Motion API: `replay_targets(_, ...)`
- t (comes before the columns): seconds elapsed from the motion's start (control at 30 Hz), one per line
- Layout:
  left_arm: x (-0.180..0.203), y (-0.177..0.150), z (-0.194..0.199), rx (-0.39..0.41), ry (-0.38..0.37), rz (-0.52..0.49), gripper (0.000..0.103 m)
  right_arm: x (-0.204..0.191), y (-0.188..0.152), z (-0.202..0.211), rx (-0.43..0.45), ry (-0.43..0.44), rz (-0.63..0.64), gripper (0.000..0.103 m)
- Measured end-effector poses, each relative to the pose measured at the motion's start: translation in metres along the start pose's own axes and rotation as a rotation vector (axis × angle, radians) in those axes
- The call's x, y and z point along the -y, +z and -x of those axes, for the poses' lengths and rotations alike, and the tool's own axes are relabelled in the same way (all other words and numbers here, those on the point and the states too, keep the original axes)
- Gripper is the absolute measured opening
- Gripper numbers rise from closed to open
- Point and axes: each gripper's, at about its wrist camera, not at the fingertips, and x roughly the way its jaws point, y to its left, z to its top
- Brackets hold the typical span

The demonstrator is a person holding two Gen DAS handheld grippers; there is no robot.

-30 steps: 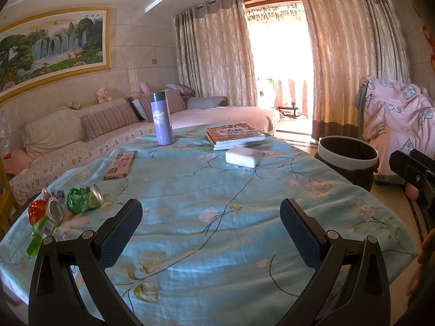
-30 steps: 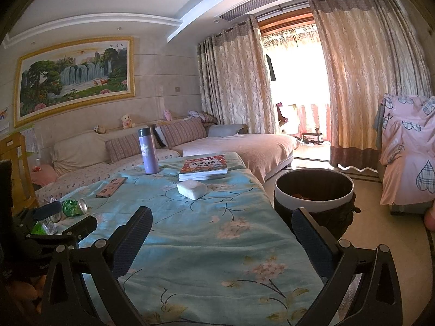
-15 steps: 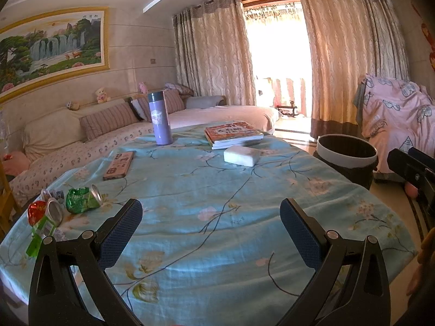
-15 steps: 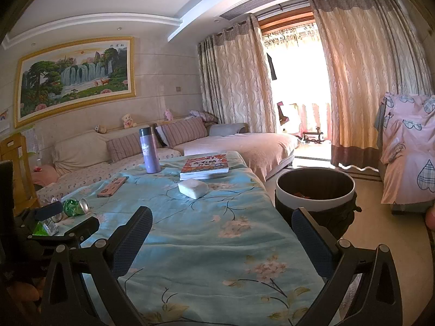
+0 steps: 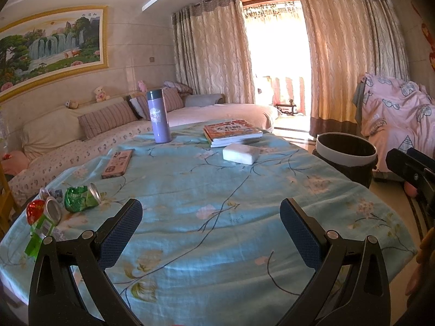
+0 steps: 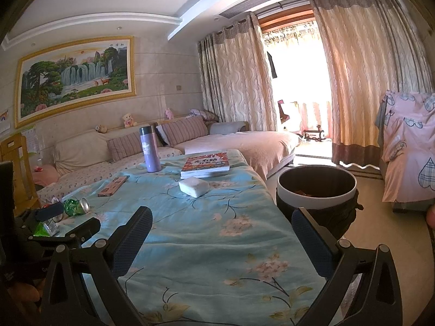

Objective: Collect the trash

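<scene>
A crushed green can (image 5: 81,198) and a crushed red and green can (image 5: 43,217) lie at the near left of the table's blue flowered cloth (image 5: 217,190). The green can also shows in the right wrist view (image 6: 76,206). A dark bin with a white rim (image 5: 346,157) stands on the floor right of the table; the right wrist view shows it (image 6: 316,193) with something inside. My left gripper (image 5: 210,231) is open and empty above the near table. My right gripper (image 6: 221,239) is open and empty near the table's right edge.
On the table stand a purple flask (image 5: 158,118), a stack of books (image 5: 232,133), a white tissue pack (image 5: 240,154) and a pink flat box (image 5: 117,163). A sofa (image 5: 81,135) runs behind. A pink-covered chair (image 5: 397,114) stands at right.
Both views have shifted very slightly; the left view has drifted a little to the right. Both grippers stay open and nothing on the table has moved.
</scene>
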Motion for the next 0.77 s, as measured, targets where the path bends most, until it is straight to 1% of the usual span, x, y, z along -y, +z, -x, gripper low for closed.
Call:
replay_targets(0.5,0.002,0.001,-0.004,-0.016,-0.004,-0.004,0.103,0.001,-0.005,-0.005,-0.017,0.008,-0.02,0.103)
replay_targets(0.77,0.002,0.003,-0.011,-0.041,-0.027,0.001,0.103,0.004,-0.005,-0.008,-0.034,0.013,-0.035,0.103)
